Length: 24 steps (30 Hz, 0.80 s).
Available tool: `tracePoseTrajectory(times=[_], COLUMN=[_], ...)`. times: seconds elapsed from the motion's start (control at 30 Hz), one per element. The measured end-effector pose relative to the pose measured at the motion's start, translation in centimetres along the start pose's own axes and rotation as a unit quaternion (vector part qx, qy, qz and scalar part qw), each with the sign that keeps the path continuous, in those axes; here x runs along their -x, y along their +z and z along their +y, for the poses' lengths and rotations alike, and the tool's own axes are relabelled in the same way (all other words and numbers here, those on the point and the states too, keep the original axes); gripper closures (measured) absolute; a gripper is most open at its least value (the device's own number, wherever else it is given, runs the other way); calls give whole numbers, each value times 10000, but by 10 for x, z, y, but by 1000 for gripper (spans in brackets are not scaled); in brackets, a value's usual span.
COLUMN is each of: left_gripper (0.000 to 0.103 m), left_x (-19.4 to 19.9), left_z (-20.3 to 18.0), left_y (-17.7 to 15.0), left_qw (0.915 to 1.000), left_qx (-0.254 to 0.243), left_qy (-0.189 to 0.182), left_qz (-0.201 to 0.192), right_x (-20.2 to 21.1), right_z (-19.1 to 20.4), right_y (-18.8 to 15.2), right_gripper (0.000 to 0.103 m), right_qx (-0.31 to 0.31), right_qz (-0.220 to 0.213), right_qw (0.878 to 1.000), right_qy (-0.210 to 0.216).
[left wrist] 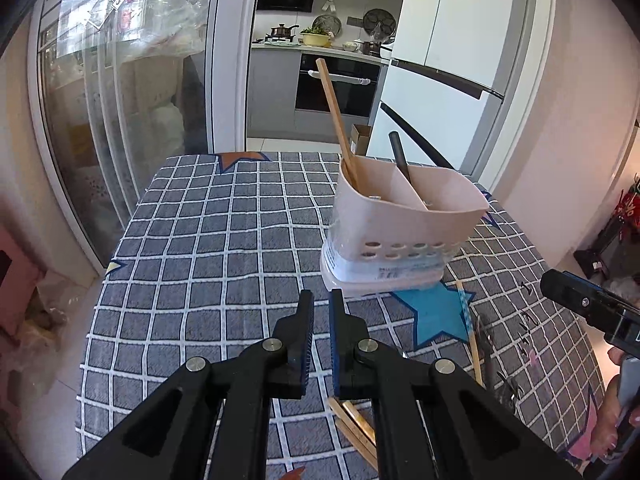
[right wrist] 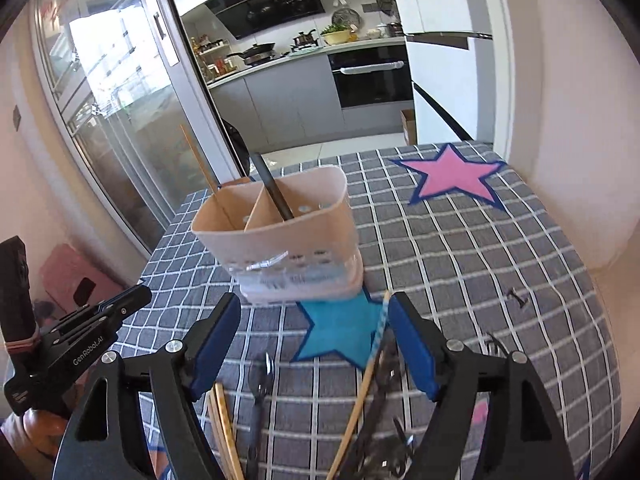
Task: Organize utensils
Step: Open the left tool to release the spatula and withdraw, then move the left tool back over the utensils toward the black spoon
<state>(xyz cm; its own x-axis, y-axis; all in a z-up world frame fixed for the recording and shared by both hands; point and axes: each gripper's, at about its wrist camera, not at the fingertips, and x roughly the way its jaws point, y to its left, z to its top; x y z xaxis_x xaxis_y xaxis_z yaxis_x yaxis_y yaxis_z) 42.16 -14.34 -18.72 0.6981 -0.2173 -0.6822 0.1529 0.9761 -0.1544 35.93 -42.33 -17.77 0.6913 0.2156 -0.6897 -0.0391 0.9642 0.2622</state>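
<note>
- Left wrist view: the left gripper (left wrist: pixel 322 304) was seen with its jaws pinched almost together, only a thin gap between the pads and nothing caught in it.
- A few wooden chopsticks (left wrist: pixel 354 428) were spotted on the checked tablecloth (left wrist: pixel 200 240), just under and right of those fingers.
- Further out, the beige utensil holder (left wrist: pixel 404 232) was parked upright on the cloth, right behind a blue star patch (left wrist: pixel 436 316).
- Two compartments could be made out in the holder: a wooden chopstick (left wrist: pixel 334 120) was leaned in the left one, a dark handle (left wrist: pixel 400 156) was stuck in the right one.
- Right wrist view: the right gripper (right wrist: pixel 316 308) was held spread wide, pads apart, gripping nothing.
- Between and below its fingers, loose stuff was laid out on the cloth: a chopstick with a blue patterned tip (right wrist: pixel 370 376), a dark spoon (right wrist: pixel 260 380), and more dark cutlery (right wrist: pixel 384 420) that was too blurred to sort out.
- Way off at the table's far corner, a pink star patch (right wrist: pixel 450 174) was visible.
</note>
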Motion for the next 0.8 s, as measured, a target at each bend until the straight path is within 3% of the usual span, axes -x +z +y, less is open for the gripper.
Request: tracePoseTrajectory(times=[0.03, 0.07, 0.3, 0.37, 0.53, 0.8], left_gripper=[52, 0, 0, 0, 0, 0], left_x=[4, 7, 21, 23, 24, 13], left_z=[-1, -2, -13, -17, -29, -30], left_y=[-4, -8, -38, -45, -66, -103], left_qw=[10000, 10000, 9997, 9995, 9983, 9945], left_qx=[-16, -35, -234, -274, -453, -302], left_qy=[0, 5, 85, 56, 71, 67], left_qz=[2, 8, 76, 131, 358, 1001], right_x=[4, 8, 25, 28, 33, 31], right_z=[0, 0, -1, -4, -11, -20], right_y=[-4, -9, -43, -55, -80, -111], right_gripper=[22, 22, 11, 0, 0, 0], right_qx=[-46, -79, -289, -353, -488, -518], right_qz=[-7, -10, 154, 179, 290, 729], right_qw=[10000, 10000, 9992, 9989, 9983, 9946], right_qy=[-5, -11, -219, -233, -135, -531])
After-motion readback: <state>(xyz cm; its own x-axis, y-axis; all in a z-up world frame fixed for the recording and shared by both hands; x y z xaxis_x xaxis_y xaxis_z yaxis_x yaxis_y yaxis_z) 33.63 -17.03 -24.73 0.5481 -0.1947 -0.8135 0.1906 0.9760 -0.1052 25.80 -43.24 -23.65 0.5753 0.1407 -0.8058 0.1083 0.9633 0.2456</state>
